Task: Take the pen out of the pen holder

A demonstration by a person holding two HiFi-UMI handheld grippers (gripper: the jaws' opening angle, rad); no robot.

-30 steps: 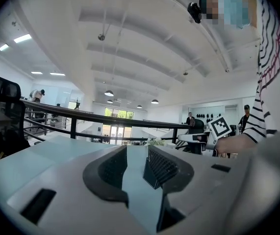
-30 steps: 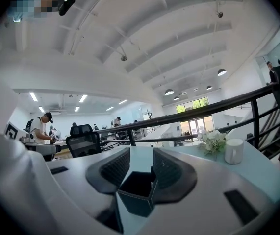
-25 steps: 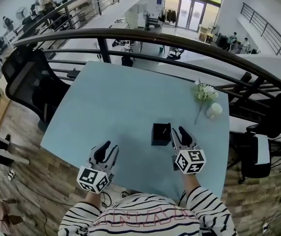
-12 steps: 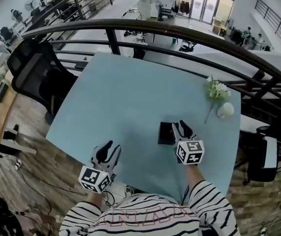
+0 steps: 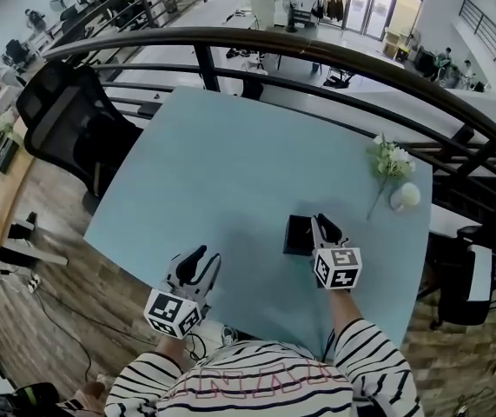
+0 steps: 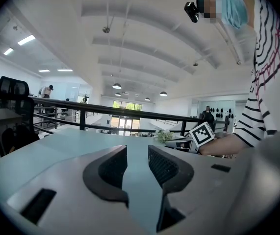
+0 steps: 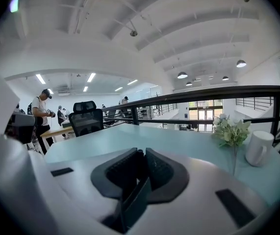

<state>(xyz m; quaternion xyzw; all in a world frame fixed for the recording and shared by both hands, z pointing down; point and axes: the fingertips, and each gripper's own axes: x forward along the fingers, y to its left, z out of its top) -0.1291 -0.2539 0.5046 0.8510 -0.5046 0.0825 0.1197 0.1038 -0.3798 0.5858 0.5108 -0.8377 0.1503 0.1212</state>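
A black square pen holder [image 5: 296, 234] stands on the pale blue table [image 5: 221, 163], near its front right. My right gripper [image 5: 322, 228] sits at the holder's right rim. In the right gripper view its jaws are closing, and the pads [image 7: 129, 166] press on a dark slim pen [image 7: 139, 197] that runs from between them back toward the camera. My left gripper [image 5: 198, 263] hovers over the front left of the table, apart from the holder. Its jaws [image 6: 137, 163] stand open with only table between them. The holder itself is hidden in both gripper views.
A sprig of white flowers [image 5: 390, 158] and a white cup [image 5: 405, 196] lie at the table's right edge. A dark railing [image 5: 317, 55] runs behind the table. A black office chair [image 5: 65, 120] stands at the left. A person's striped sleeves fill the bottom.
My right gripper has come down beside the holder and its jaws have narrowed onto the pen. The left gripper has stayed about where it was.
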